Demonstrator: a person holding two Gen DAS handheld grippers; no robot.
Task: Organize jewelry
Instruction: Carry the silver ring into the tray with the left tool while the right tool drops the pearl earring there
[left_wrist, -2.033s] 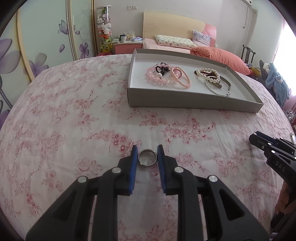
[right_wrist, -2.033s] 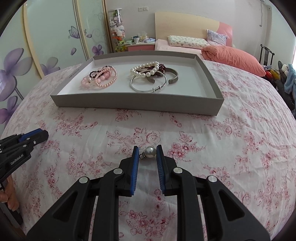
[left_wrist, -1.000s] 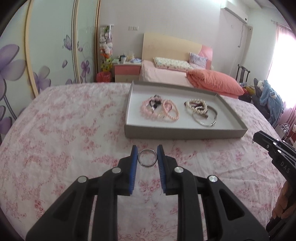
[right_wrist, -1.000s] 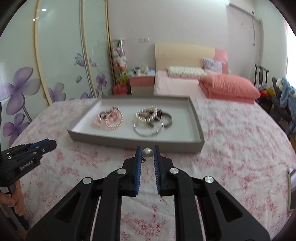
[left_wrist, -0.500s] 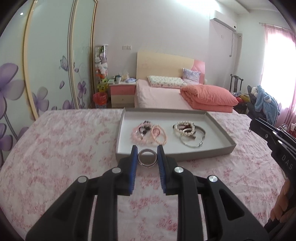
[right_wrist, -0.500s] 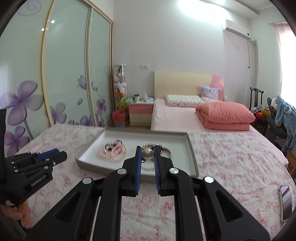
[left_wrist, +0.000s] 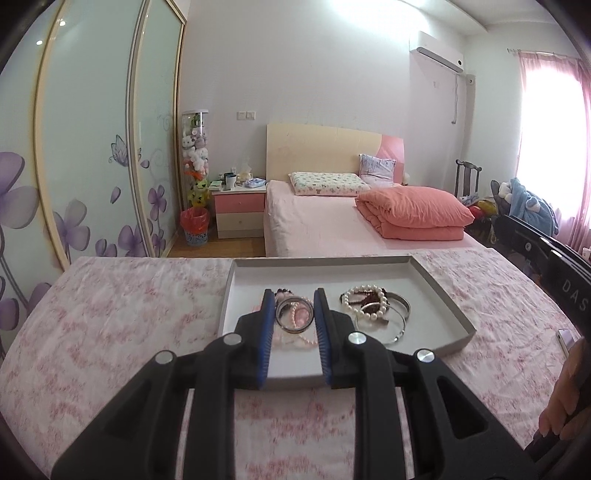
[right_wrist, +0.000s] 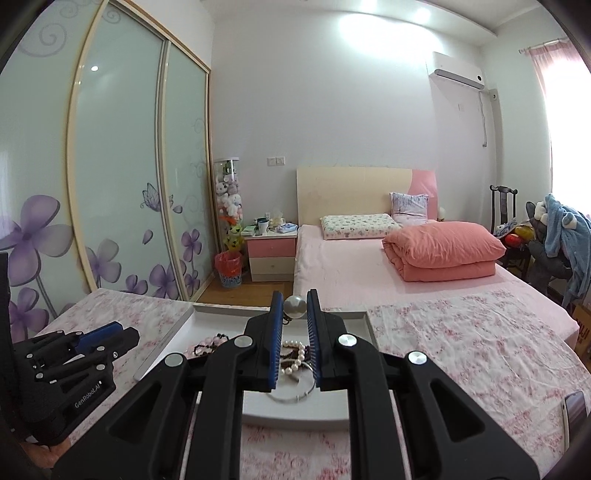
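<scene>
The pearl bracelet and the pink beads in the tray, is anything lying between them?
No. In the left wrist view, bare tray floor separates the pearl bracelet from the pink beads; the left gripper holds a silver ring before the beads.

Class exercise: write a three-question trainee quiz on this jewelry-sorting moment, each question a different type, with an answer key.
1. True or false: the left gripper is empty.
2. Multiple choice: the right gripper holds A) a bracelet B) a pearl bead C) nothing.
3. Short answer: where do the bracelets lie?

Key
1. False; it is shut on a silver ring.
2. B, the pearl bead.
3. Inside the grey tray on the floral bedspread.
</scene>
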